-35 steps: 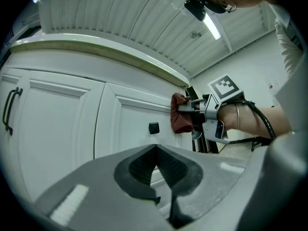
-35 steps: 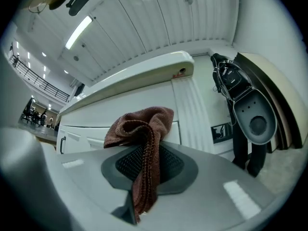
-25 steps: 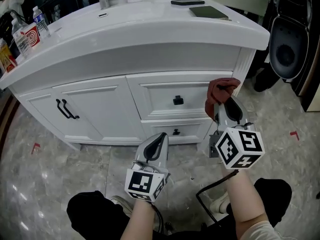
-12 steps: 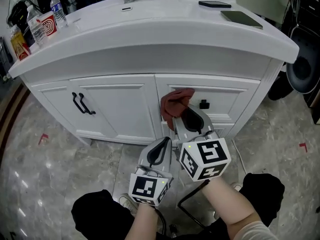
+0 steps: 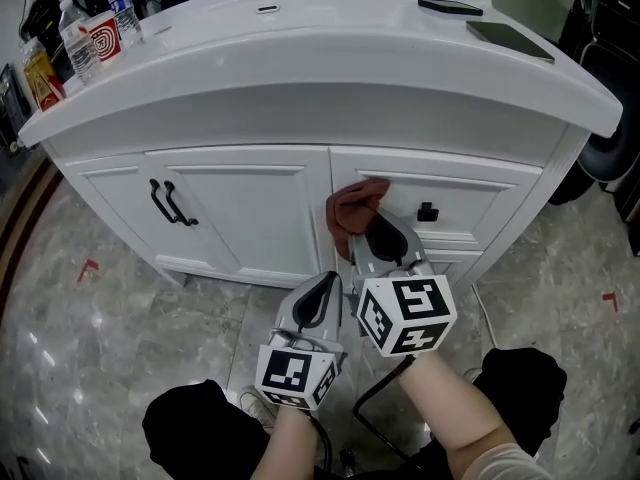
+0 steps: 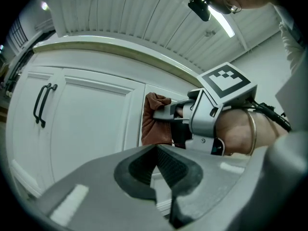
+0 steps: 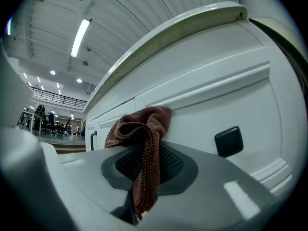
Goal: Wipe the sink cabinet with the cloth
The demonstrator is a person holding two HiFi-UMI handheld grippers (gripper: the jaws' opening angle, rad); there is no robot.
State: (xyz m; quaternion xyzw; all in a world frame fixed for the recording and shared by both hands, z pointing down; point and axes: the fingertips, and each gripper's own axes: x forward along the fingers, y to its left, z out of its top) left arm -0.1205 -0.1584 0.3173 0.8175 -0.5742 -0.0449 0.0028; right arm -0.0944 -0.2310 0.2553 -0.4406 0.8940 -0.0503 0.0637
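The white sink cabinet (image 5: 250,218) fills the head view, with a door on the left and drawers on the right. My right gripper (image 5: 372,236) is shut on a reddish-brown cloth (image 5: 352,206), which presses against the upper drawer front near its left end, left of the black knob (image 5: 427,211). In the right gripper view the cloth (image 7: 144,143) hangs bunched between the jaws against the drawer. My left gripper (image 5: 316,298) hangs lower and nearer to me, shut and holding nothing. In the left gripper view the cloth (image 6: 155,120) and the right gripper (image 6: 166,112) show ahead.
On the countertop (image 5: 330,53) lie a phone (image 5: 450,7) and a dark tablet (image 5: 510,40) at the right, with bottles (image 5: 78,38) and a red-and-white cup (image 5: 104,36) at the left. The door carries two black handles (image 5: 170,204). Marble-look floor (image 5: 90,338) lies below.
My right gripper has carried the cloth leftward along the drawer front, from the cabinet's right end to just left of the knob. The left gripper has hardly moved.
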